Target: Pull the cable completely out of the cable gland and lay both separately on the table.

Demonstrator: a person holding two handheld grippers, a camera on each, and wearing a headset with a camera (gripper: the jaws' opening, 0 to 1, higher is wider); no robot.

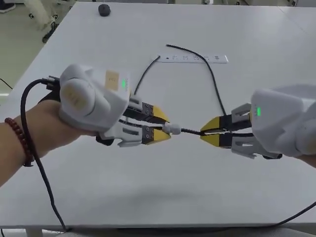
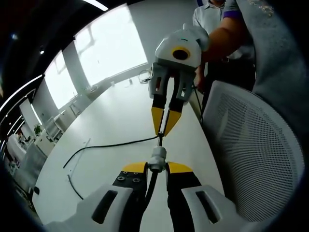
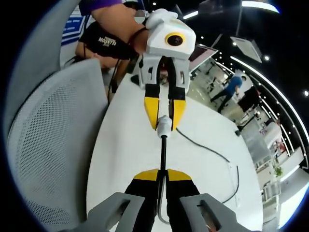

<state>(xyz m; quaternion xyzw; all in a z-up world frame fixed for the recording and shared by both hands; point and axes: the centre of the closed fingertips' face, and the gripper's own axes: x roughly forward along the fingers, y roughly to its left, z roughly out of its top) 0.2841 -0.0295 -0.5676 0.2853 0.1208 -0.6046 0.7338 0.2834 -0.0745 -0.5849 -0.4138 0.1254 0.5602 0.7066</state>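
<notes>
Above the tabletop (image 1: 163, 187), the gland (image 1: 173, 129) is being clenched by the left tongs (image 1: 165, 127), and the cable (image 1: 190, 131) is being clenched by the right tongs (image 1: 206, 133), near the gland. The cable is judged not yet out: extraction is being attempted, and both parts are awaiting separate placement.

1. Back of cable gland (image 1: 173, 129): hidden between jaws of left gripper (image 1: 167, 127).
2. Bit of cable (image 1: 213, 79): hidden inside right gripper (image 1: 203, 134), itself cut off by picture's right side.
3. Dark lump (image 1: 104, 10) near far edge of table (image 1: 148, 187): too small to tell.
4. Marks on white strip (image 1: 193, 59): too tiny to read.
</notes>
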